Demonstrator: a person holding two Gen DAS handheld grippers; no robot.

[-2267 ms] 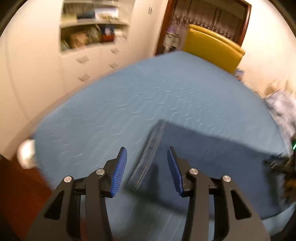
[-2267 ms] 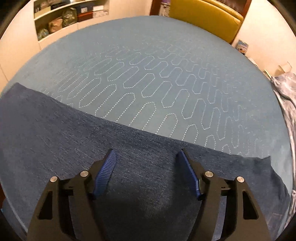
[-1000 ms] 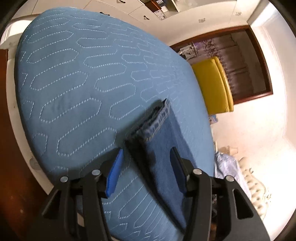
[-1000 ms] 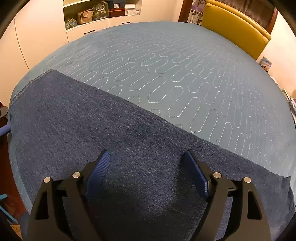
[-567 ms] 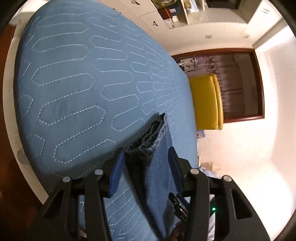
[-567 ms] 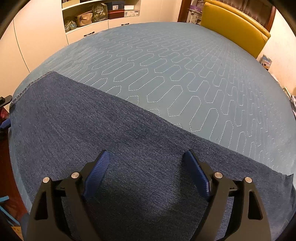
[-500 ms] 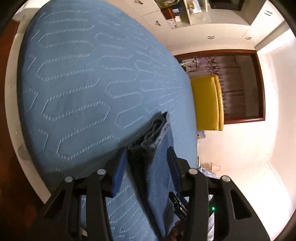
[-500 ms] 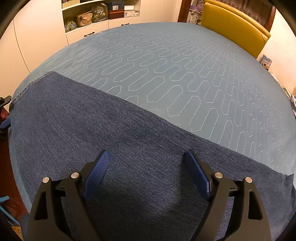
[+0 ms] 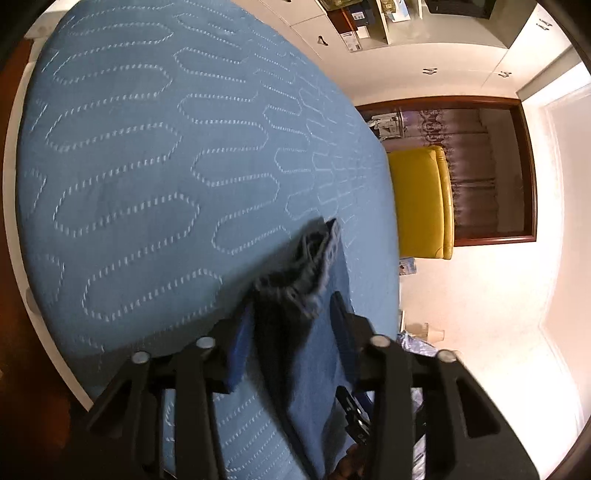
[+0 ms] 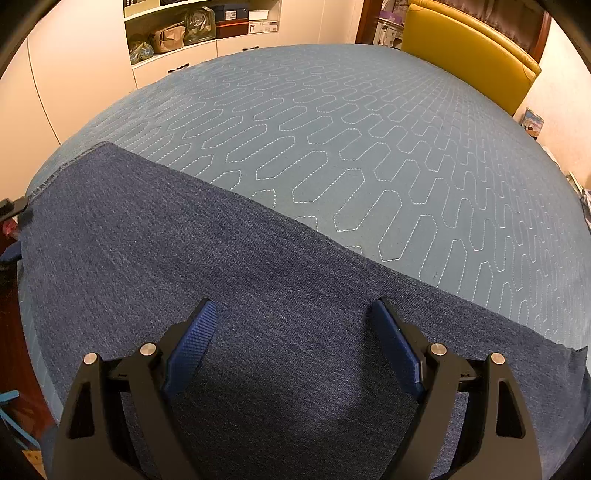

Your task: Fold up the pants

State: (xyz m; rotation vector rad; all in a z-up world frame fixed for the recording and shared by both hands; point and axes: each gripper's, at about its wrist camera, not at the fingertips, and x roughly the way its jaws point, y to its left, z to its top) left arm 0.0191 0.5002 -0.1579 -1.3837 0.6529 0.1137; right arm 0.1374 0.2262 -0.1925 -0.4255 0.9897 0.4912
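The left hand-held gripper (image 9: 291, 332) has the hem end of the pants (image 9: 314, 332) between its blue pads (image 9: 238, 347); its jaws have just been closing on that bunched denim edge, and the near pad lies against the cloth, though whether both pads already press it cannot be told. The hem stands lifted a little off the bed (image 9: 147, 166), with frayed layers showing just beyond the fingertips.

The right hand-held gripper (image 10: 295, 332) is released, its jaws spread wide above the pants (image 10: 221, 277), nothing between the pads but the flat denim below them. The pants lie as one long dark band across the near edge of the bed (image 10: 351, 129), from its left corner to its right side. Beyond the pants the quilted blue bedspread runs to a yellow headboard (image 10: 469, 48) at the far end of the bed, and open shelves (image 10: 199, 26) stand past the bed's far left side.
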